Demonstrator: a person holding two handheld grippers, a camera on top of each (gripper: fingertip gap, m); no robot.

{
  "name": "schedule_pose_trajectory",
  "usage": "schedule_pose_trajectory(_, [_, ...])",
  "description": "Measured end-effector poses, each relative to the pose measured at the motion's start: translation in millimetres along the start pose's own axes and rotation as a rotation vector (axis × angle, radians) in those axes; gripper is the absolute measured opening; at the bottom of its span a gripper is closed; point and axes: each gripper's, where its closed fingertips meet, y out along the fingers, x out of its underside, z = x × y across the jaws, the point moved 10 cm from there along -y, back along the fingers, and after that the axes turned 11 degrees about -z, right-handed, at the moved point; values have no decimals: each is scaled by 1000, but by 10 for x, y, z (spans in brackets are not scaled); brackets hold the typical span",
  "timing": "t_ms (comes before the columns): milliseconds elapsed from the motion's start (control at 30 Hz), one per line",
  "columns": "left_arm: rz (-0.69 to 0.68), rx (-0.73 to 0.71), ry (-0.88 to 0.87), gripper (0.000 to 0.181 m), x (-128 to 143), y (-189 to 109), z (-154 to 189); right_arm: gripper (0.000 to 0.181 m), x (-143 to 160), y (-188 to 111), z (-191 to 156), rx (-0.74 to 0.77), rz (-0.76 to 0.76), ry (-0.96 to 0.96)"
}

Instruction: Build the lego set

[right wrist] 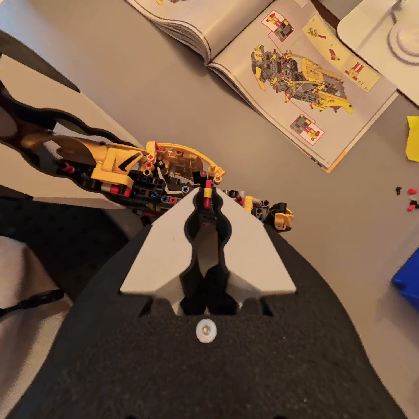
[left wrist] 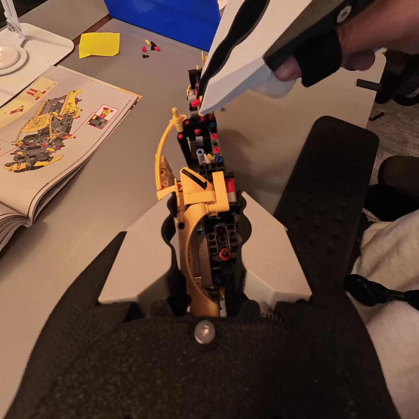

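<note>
Model: half-built yellow and black lego car above grey table, long axis running straight away from left gripper
Left gripper: fingers clamped on model's near end, level, pointing forward
Right gripper: tilted down from upper right onto model's middle, fingers pinching small red and yellow pin piece
Booklet: open, left of model
Loose pins: beyond, near blue bin

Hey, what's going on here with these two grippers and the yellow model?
A person is building a yellow and black lego model with two handheld grippers. The left gripper clamps one end of the model and holds it above the table. The right gripper pinches a small red and yellow pin piece against the model's frame. The instruction booklet lies open nearby, with spare pins beyond.
</note>
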Motion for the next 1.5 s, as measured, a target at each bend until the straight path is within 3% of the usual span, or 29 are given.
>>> schedule_pose_trajectory(233, [1,-19,8,53,-9,10,36,6,35,1,-72,71,6,88])
schedule_pose_trajectory(433, [1,-12,5,53,-14,15,21,7,-1,18,-143,167,-32,39])
schedule_pose_trajectory(567, [12,-8,-6,53,-5,14,11,6,-9,5,-23,29,-13,114])
schedule_pose_trajectory(633, [22,8,-7,53,6,14,-4,7,13,-33,17,-6,-29,36])
schedule_pose_trajectory(800, [25,7,-15,53,9,13,-16,30,8,-83,142,-111,-202,31])
schedule_pose_trajectory(900, [23,-2,-9,53,7,14,6,22,-59,-47,95,-152,-199,25])
schedule_pose_trajectory(1033, [22,-4,-9,53,8,12,9,6,-117,-25,71,-74,-222,-12])
schedule_pose_trajectory(1300, [19,-11,2,53,0,18,38,5,-175,-21,-35,39,-336,-91])
schedule_pose_trajectory(1500, [18,-15,4,53,-7,23,49,4,-144,-14,-20,24,-333,-53])
